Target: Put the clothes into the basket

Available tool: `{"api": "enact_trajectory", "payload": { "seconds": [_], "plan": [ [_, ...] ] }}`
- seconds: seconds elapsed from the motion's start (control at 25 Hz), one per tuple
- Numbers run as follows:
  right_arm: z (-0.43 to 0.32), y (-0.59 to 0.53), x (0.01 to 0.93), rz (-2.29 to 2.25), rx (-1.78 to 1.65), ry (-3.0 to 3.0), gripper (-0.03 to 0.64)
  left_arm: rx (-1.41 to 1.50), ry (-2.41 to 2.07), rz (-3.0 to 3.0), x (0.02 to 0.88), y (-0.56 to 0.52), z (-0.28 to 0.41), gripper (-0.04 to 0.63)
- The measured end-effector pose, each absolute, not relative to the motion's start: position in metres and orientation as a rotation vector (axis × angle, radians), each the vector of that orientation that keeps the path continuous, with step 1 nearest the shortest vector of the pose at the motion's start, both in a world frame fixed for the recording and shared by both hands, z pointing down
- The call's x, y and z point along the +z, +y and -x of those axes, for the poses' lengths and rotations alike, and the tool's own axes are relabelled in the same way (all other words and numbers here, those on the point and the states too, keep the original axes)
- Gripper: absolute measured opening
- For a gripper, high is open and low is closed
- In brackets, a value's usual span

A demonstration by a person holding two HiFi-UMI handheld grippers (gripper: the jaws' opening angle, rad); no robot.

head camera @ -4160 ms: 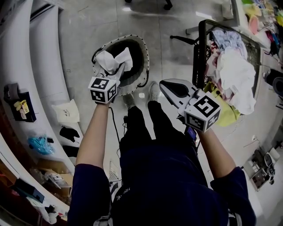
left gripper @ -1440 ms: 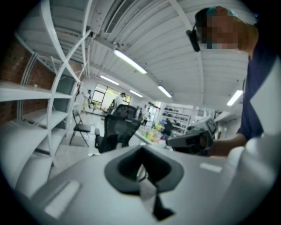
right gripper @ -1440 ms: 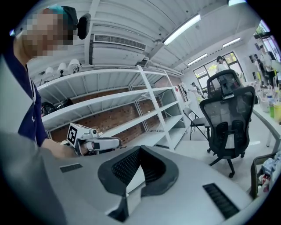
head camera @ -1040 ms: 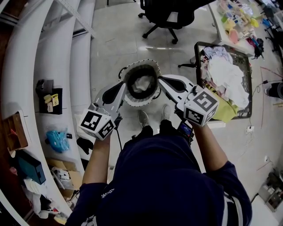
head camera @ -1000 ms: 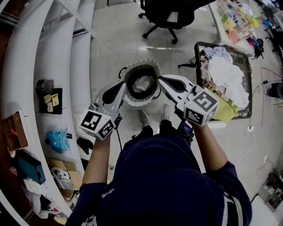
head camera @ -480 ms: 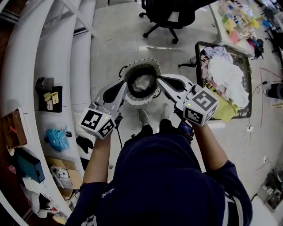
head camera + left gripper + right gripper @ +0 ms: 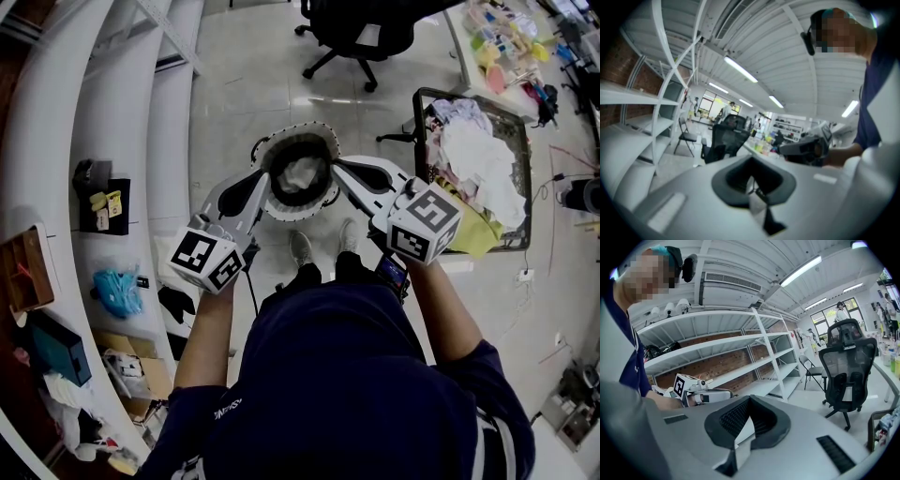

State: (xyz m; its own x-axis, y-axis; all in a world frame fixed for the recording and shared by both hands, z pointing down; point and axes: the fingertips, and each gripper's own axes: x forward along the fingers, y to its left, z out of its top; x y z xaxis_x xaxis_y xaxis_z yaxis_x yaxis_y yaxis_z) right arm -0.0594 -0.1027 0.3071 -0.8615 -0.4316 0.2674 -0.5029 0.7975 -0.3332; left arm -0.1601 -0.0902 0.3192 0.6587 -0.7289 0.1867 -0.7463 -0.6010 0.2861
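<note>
**Floor station: basket, clothes cart, two hand-held grippers**

White shelving (image 7: 122, 122) at left. Black-framed cart (image 7: 424, 112) at right, heaped with clothes (image 7: 483, 164). Office chair (image 7: 352, 28) beyond. Round basket (image 7: 298, 134) on the floor ahead of the person's feet, white garment (image 7: 302, 174) inside. Left gripper (image 7: 261, 178) and right gripper (image 7: 339, 169) flank its rim, each with jaws pressed together, nothing between.

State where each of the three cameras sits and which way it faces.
Head view: on the person's head, looking steeply down at basket, left gripper, right gripper, arms, shoes.
Left gripper view: on that gripper, looking along shut jaws at the office chair; torso at right.
Right gripper view: on that gripper, facing the shelves; torso at left.
Shared: both gripper views show the chair and the opposite gripper.
</note>
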Motion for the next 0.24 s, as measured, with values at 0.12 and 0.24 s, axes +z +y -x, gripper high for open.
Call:
{"api": "enact_trajectory", "payload": {
  "seconds": [0.12, 0.24],
  "plan": [
    [0.0604, -0.1014, 0.3077, -0.734, 0.597, -2.806, 0.006, 0.072, -1.17, -2.54, 0.3193, -0.0884, 0.1605, 0.003],
    [0.0613, -0.1002, 0.3082, -0.734, 0.598, -2.804, 0.006, 0.071, -1.172, -2.54, 0.319, -0.0865, 0.1616, 0.002]
  ]
}}
